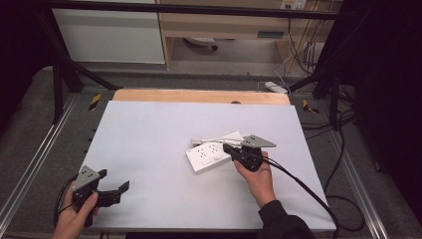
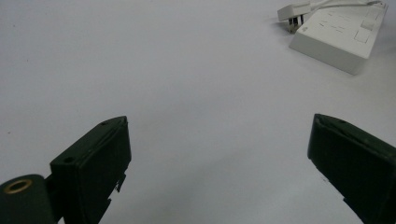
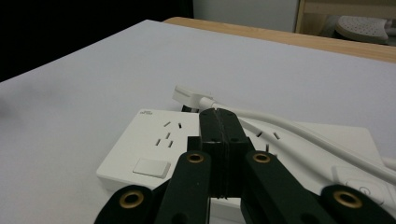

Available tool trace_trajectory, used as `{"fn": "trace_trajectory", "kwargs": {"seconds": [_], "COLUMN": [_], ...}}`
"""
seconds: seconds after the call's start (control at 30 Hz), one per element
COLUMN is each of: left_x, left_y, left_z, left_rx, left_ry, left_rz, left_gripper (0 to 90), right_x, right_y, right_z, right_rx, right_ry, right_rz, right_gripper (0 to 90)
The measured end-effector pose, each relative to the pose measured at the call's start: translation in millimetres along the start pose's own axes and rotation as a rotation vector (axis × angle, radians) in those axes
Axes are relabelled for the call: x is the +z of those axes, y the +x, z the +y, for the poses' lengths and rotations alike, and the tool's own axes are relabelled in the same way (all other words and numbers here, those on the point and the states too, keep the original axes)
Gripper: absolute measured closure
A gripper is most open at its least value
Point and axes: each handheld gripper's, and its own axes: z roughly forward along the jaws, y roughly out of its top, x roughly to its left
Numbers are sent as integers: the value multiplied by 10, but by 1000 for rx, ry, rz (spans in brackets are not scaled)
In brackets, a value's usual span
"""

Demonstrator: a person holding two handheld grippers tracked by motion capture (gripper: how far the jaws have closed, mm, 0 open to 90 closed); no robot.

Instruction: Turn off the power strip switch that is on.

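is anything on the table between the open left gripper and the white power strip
Nothing visible. The left gripper sits near the table's front left, jaws wide apart, and bare white tabletop runs from it to the power strip. The right gripper is at the strip's far side.

Power strip (image 1: 207, 156): smooth white plastic with a slight satin sheen; its cable (image 3: 299, 128), lying across the strip's top, is smooth white sheathing, ending in a white plastic plug (image 3: 187, 97) just beyond the strip. Table (image 1: 149, 139): matt, pale sheet, uniform under the strip; a bare wood edge (image 1: 199, 96) shows along its far side. Right gripper (image 3: 219, 123), over the strip: matt black plastic jaws pressed together, brass-coloured rivets at the linkage. Left gripper (image 2: 219, 158), well apart from the strip: same matt black plastic, jaws spread wide.
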Motion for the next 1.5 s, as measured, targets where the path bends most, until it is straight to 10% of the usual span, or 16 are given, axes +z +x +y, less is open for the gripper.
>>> {"fn": "trace_trajectory", "kwargs": {"seconds": [1.5], "left_x": [20], "left_y": [-31], "left_z": [-5], "left_rx": [31], "left_ry": [17], "left_rz": [-7], "left_gripper": [61], "right_x": [192], "right_y": [61], "right_z": [-185], "right_rx": [29], "right_ry": [37], "right_rz": [13], "right_gripper": [900]}}
